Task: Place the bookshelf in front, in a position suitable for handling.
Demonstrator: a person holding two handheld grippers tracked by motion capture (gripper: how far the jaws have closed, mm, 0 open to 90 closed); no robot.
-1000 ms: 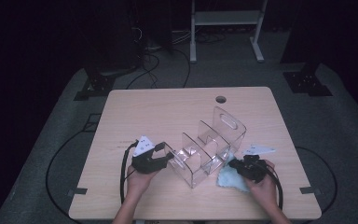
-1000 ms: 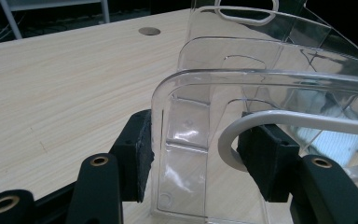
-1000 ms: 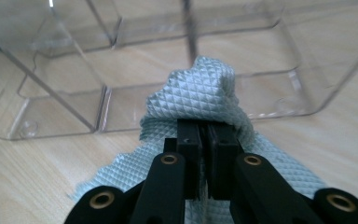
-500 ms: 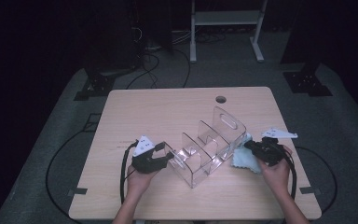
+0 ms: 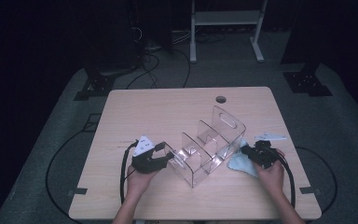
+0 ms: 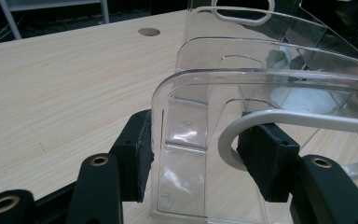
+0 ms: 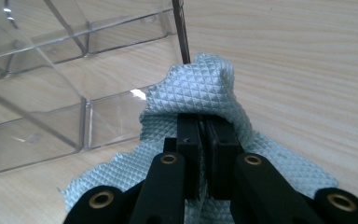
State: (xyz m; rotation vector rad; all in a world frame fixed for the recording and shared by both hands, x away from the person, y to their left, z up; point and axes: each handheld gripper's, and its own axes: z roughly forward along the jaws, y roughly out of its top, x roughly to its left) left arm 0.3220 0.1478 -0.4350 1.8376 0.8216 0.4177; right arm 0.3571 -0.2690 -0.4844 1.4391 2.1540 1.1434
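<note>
Here the left gripper (image 5: 162,154) has its jaws spread, one pad on each side of the nearest wall of the clear acrylic file organizer (image 5: 209,142), which stands mid-desk (image 5: 168,107). At the organizer's right end, the right gripper (image 5: 248,151) is clenched on a pale blue waffle-weave cloth (image 7: 205,93), its bunched edge touching the organizer's tall end panel.

High view down over the table (image 5: 168,107); both gripper views close, sharing the clear rack (image 5: 214,140).
</note>
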